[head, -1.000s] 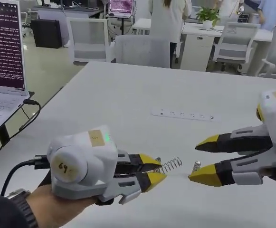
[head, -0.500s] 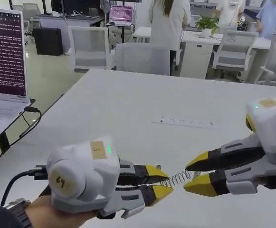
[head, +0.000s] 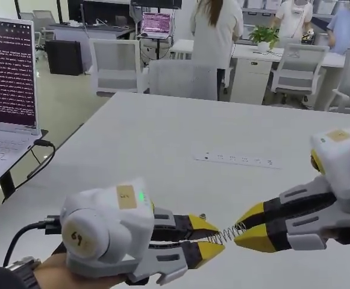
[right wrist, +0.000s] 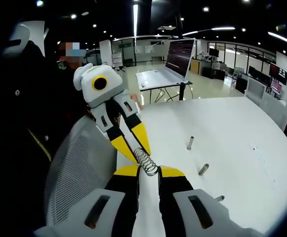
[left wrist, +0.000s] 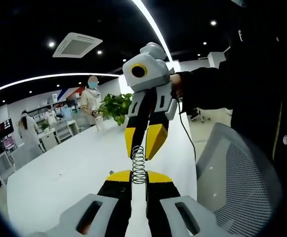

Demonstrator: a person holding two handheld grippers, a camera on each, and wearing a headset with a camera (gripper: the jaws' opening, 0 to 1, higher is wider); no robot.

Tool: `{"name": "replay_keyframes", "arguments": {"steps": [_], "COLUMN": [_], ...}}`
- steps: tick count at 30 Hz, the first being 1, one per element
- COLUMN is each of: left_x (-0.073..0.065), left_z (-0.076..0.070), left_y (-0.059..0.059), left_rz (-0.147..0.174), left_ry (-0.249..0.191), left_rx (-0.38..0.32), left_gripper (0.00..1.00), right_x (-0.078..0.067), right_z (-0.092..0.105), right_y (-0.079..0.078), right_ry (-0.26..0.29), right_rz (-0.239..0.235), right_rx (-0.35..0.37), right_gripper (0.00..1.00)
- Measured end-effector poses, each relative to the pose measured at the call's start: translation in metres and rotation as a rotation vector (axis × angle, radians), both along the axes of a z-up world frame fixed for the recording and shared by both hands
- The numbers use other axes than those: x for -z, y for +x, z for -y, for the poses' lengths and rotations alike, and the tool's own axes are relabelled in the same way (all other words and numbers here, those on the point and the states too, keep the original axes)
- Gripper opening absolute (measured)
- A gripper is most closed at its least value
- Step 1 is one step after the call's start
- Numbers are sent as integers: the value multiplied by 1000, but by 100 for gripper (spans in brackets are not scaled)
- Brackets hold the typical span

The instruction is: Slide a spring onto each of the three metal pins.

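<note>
A small metal spring (head: 228,232) stretches in the air between the two grippers, just above the white table (head: 181,132). My left gripper (head: 212,237) is shut on the spring's near end (left wrist: 139,167). My right gripper (head: 245,226) faces it from the right, jaws shut on the spring's other end (right wrist: 146,161). In the right gripper view three short metal pins stand on the table to the right of the jaws: one farther off (right wrist: 190,143), one in the middle (right wrist: 203,169), one nearest (right wrist: 219,198). The right gripper (left wrist: 144,142) meets the spring's top in the left gripper view.
A white power strip (head: 237,160) lies across the table's middle. An open laptop (head: 6,78) sits at the left on a side stand, its cable hanging down. Office chairs (head: 181,78) stand at the far edge, and people stand behind them. A mesh chair (right wrist: 79,163) is near.
The right gripper moved left to the spring's free end and its jaws went from open to shut on it. The left gripper kept hold of the spring.
</note>
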State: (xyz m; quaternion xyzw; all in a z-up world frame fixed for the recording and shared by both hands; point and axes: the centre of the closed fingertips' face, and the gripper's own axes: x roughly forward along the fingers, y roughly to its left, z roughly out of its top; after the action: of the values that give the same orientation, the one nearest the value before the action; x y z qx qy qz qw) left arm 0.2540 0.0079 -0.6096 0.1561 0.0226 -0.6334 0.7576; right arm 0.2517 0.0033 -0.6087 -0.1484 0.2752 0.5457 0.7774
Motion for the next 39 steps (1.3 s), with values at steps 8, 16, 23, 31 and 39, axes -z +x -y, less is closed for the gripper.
{"name": "replay_keyframes", "arguments": {"steps": [8, 16, 23, 31, 39], "left_x": [3, 9, 10, 14, 16], "left_z": [-1, -1, -2, 0, -1], "left_y": [2, 4, 3, 1, 0], "left_rz": [-7, -17, -22, -30, -42], "left_ry": [6, 19, 22, 20, 25], "left_rx": [-5, -17, -19, -16, -11], "left_gripper": [2, 1, 1, 1, 1], "right_x": [-4, -9, -14, -12, 0], "right_z": [-5, -13, -21, -25, -22], "right_y": [-1, -1, -3, -6, -7], "right_ry": [-30, -79, -110, -151, -244], "right_rz": [18, 43, 59, 59, 42], "right_rx": [-17, -54, -90, -125, -173], "right_gripper": [10, 9, 8, 8, 12]}}
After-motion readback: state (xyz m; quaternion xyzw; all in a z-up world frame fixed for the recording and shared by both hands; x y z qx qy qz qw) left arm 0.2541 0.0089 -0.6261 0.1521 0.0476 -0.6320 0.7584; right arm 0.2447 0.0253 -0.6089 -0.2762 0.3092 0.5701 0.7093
